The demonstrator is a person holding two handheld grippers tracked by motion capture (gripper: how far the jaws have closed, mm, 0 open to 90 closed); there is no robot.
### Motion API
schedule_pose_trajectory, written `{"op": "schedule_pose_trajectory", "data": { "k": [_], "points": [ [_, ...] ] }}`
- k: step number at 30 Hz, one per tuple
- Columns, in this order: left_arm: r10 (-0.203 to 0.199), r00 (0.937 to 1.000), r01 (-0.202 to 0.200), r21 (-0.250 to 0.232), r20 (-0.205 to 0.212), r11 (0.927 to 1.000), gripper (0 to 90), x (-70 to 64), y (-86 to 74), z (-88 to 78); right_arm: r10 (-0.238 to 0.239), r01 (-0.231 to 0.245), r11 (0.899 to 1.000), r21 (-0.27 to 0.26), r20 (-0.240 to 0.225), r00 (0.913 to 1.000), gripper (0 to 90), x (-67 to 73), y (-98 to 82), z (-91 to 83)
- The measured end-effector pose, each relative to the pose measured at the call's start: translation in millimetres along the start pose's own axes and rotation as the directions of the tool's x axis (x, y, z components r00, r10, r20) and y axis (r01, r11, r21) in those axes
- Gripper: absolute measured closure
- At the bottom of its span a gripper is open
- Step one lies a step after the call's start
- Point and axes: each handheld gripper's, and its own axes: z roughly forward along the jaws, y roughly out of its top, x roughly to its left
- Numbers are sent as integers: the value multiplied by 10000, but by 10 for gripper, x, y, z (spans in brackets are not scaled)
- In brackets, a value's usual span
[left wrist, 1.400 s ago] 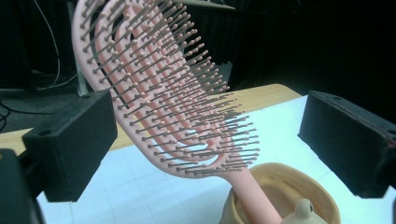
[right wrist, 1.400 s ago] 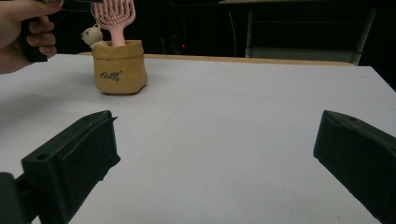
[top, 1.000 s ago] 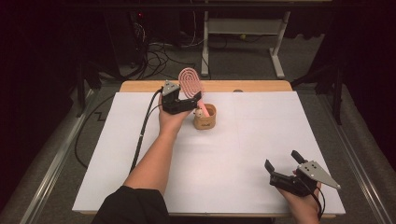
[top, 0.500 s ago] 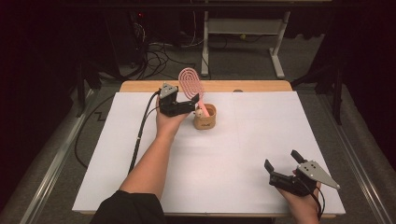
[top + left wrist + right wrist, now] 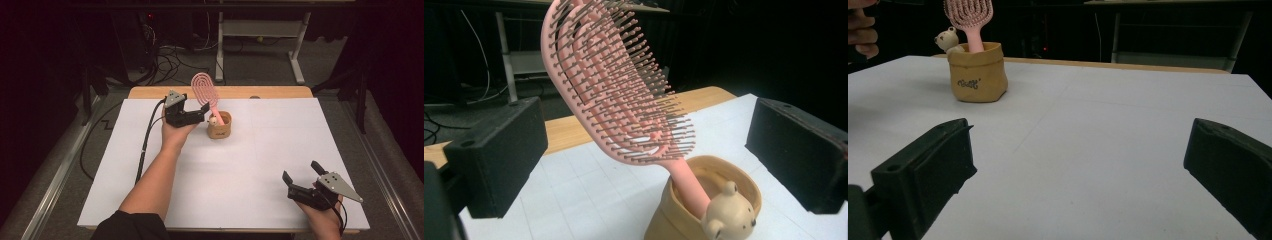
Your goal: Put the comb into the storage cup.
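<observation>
Hairbrush: pink plastic, smooth with a slight sheen; thin dark bristles with pale rounded tips.
Pot: tan, matt, soft-looking like kraft paper or cloth, rim rolled over; at its 9 o'clock edge a smooth cream bear figure.
Desk: white matt sheet with a faint grid; bare light wood along the 12 o'clock edge.
Jaws: black, matt, finely grained pads.

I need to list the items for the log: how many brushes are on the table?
1. The pink brush stands handle-down in the tan cup at the far side, just beyond the open left tool. None seems hidden.
</observation>
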Motion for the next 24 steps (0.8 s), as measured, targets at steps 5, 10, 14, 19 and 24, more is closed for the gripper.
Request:
{"op": "schedule_pose_trajectory", "data": {
  "k": [5,10,14,19,24],
  "points": [
    [18,10000,-19,130,30,9999,26,4,-50,-56,-18,18,10000,10,-7,10000,2,5,-1,5],
    [131,9999,-131,208,31,9997,8,11,-89,-117,-23,23,10000,23,6,10000,2,12,-2,10],
    [84,9999,-86,205,86,9998,0,25,-116,-169,-40,40,10000,30,9,10000,3,8,-3,15],
    [13,9999,-17,208,164,9998,0,25,-151,-231,-58,58,10000,41,16,10000,3,11,0,17],
    [46,9997,-54,291,246,9996,0,7,-197,-300,-79,78,10000,37,15,10000,3,15,6,15]
  ]
}}
